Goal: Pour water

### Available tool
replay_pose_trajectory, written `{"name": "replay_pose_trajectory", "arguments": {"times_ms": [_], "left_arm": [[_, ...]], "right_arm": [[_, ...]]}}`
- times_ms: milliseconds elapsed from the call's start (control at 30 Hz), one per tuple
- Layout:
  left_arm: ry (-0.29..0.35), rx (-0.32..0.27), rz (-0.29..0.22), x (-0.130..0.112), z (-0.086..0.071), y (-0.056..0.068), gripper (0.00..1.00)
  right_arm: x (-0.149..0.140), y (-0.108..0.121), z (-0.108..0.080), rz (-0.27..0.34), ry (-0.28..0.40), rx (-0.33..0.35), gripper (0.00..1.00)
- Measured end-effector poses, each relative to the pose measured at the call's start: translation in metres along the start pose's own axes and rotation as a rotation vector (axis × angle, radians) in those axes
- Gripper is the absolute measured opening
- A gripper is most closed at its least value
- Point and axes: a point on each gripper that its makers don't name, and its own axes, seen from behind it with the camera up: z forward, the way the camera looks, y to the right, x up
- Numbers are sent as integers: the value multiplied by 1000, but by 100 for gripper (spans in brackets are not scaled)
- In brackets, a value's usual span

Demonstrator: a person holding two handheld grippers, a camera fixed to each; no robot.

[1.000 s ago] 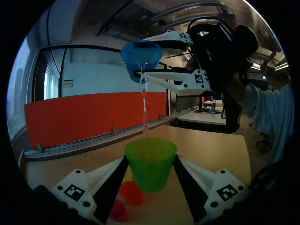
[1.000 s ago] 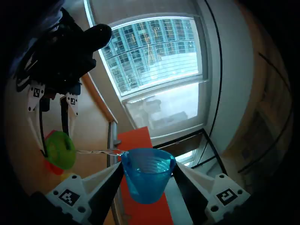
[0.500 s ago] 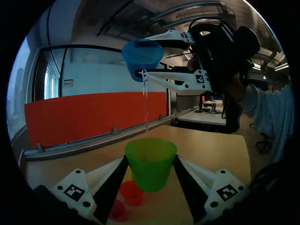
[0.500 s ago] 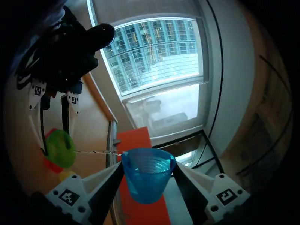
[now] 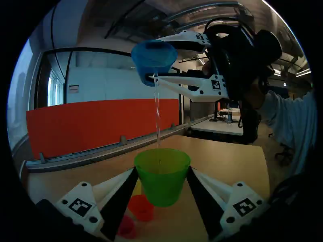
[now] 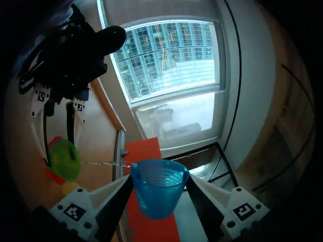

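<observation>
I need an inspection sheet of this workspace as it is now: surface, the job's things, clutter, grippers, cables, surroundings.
Surface: light wooden table.
Job's things: blue cup tilted high above green cup; thin water stream runs from its rim into the green cup.
Clutter: small orange cup and pink cup on the table near the green cup.
Grippers: left hand-held gripper shut on green cup; right hand-held gripper shut on blue cup.
Cables: black cable loops over the right hand-held gripper's body.
Surroundings: orange partition, large window, person's sleeve.
</observation>
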Motion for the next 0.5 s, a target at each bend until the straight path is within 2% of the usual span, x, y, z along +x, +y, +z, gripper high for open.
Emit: {"name": "replay_pose_trajectory", "arguments": {"times_ms": [500], "left_arm": [[-1,6,-5,-2,0,-2,85]], "right_arm": [[1,1,1,-45,3,-1,91]]}}
